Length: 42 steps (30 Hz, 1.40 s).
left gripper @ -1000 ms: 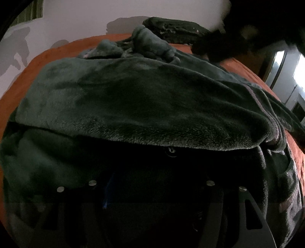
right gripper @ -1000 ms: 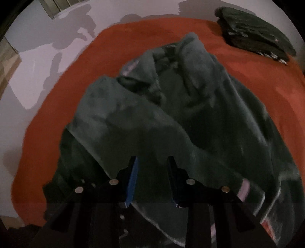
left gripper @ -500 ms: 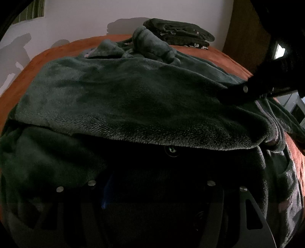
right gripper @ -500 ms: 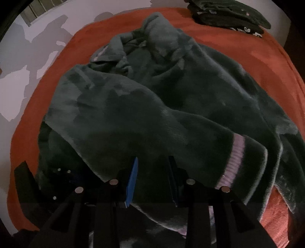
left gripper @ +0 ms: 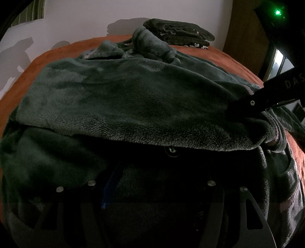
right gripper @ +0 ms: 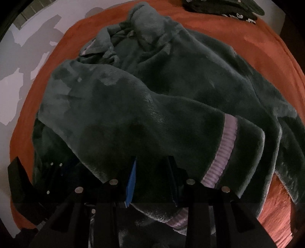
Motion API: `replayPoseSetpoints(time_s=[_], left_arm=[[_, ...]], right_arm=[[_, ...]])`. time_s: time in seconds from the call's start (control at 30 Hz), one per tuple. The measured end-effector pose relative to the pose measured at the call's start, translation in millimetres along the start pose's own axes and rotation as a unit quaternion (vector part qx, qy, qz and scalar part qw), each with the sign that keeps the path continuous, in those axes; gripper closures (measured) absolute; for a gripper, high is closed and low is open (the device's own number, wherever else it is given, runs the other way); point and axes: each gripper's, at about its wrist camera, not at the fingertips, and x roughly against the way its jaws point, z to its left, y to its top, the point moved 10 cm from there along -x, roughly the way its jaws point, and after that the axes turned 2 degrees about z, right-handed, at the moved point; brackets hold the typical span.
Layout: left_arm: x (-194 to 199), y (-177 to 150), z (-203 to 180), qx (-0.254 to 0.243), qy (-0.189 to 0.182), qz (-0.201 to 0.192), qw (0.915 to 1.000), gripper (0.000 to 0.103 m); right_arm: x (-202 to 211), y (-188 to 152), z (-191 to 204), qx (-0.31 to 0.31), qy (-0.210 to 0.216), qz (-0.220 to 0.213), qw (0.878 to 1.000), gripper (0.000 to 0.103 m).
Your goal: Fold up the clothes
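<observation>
A dark green fleece garment lies spread on an orange bed. One sleeve with a lilac cuff band is laid across the body. My right gripper points steeply down, shut on the sleeve's near edge just left of the cuff. In the left wrist view it comes in from the right onto the sleeve end. My left gripper rests low on the garment's dark front, jaws wide apart with fleece lying between them; its tips are lost in shadow. It also shows at the garment's left edge.
A folded pile of dark clothes sits at the far side of the bed by the pale wall. A wooden door edge and bright window stand to the right. Bare orange cover rims the garment.
The right gripper has come down and across with the sleeve, so the lilac cuff now lies close beside it. In the left view it dropped from the upper right onto the sleeve end. The left gripper stayed put.
</observation>
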Motion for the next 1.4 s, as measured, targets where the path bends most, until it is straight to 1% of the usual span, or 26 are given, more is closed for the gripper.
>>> replayPoseSetpoints(time_s=[0.37,0.5,1.1,1.13,1.2,1.4], left_arm=[[-0.1,-0.1,0.0,-0.001,0.000,0.000,1.0000,0.037],[-0.5,0.2,-0.6,-0.001,0.000,0.000,1.0000,0.037],[-0.8,-0.2,-0.7,-0.002,0.001,-0.001,1.0000,0.037],[-0.9,-0.4,-0.9,-0.003,0.002,-0.001,1.0000,0.037],[-1.1,-0.5,-1.4,-0.004,0.004,-0.002,1.0000,0.037],[-1.3,-0.8,-2.6,-0.004,0.005,-0.002,1.0000,0.037]], right_arm=[[-1.2,-8.0,-2.3,-0.004,0.001,0.003,1.000,0.073],[-2.6,-3.9,-0.4,-0.004,0.000,0.004,1.000,0.073],[-6.4,-7.4,-0.1,-0.006,0.001,0.007,1.000,0.072],[-6.8,-7.9,0.3,-0.005,0.002,0.007,1.000,0.072],[-9.2,-10.0,1.9,0.001,0.004,0.009,1.000,0.065],[-12.6,-15.3,3.2,0.008,0.004,0.008,1.000,0.065]])
